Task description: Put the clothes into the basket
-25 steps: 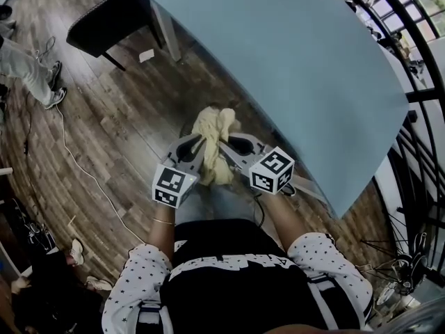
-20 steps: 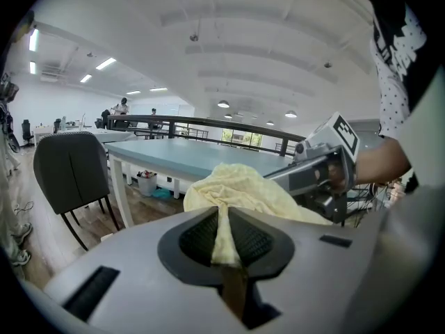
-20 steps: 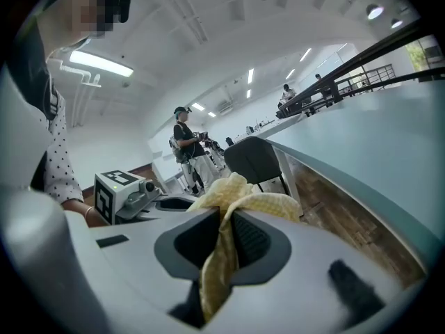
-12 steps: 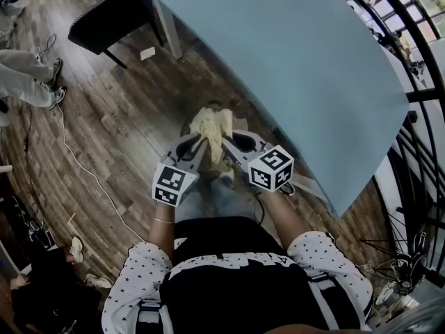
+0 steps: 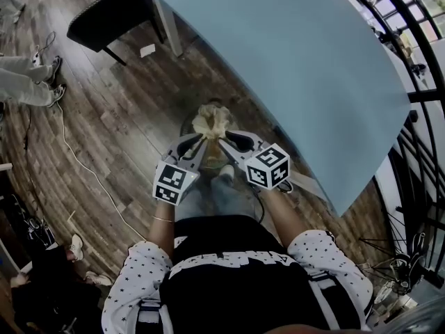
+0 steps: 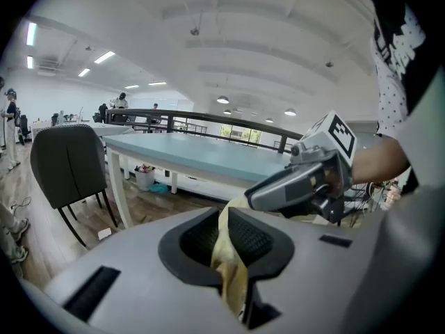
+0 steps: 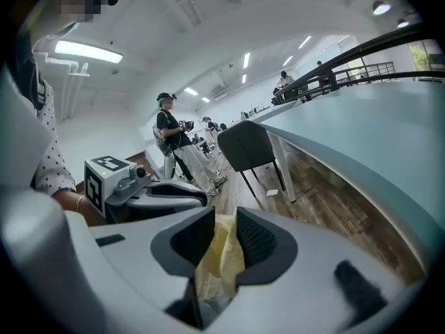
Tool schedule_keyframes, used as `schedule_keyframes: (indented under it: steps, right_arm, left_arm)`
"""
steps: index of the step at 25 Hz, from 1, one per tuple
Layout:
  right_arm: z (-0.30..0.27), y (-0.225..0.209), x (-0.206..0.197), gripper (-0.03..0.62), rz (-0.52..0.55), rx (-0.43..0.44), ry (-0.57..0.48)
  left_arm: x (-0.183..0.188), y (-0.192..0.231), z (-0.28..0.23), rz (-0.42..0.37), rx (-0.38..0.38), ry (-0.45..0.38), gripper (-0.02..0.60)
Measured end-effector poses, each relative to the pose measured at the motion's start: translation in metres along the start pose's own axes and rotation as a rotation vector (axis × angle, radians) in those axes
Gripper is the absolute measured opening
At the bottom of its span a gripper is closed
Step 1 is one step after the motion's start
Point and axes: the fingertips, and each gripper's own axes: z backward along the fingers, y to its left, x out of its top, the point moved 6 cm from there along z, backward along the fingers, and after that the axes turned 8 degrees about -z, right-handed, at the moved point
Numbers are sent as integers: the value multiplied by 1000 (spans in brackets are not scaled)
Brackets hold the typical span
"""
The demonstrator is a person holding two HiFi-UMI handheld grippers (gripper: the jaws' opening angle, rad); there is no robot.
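While left tongs (image 5: 201, 141) pinch cloth (image 5: 211, 119), right tongs (image 5: 222, 138) just opened around it.

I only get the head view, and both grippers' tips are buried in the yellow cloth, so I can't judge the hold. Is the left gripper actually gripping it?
Observer: Yes. In the left gripper view the left gripper is shut on the yellow cloth, which is pinched tight between its jaws.
Operator: And the right one?
Observer: The right gripper view shows the right gripper has just been opening. Its jaws stand apart, and the cloth looks to hang loosely between them.
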Motion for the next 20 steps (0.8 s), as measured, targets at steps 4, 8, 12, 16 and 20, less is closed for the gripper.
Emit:
schedule_keyframes:
  steps: [4, 8, 12, 16, 20]
  right_arm:
    - [-4, 2, 11, 86, 2, 48, -43]
    - [-1, 3, 17, 85, 3, 52, -56]
    - [1, 3, 18, 85, 8, 46, -59]
    - [0, 3, 19, 84, 5, 39, -66]
    - [1, 5, 21, 84, 1, 34, -60]
  left_arm:
    - [2, 6, -2, 7, 8, -19, 51]
    - [7, 3, -1, -2, 8, -18, 51]
    - [7, 3, 0, 4, 11, -23, 51]
    - [7, 5, 2, 2, 15, -26, 48]
    - [12, 4, 3, -4, 14, -34, 44]
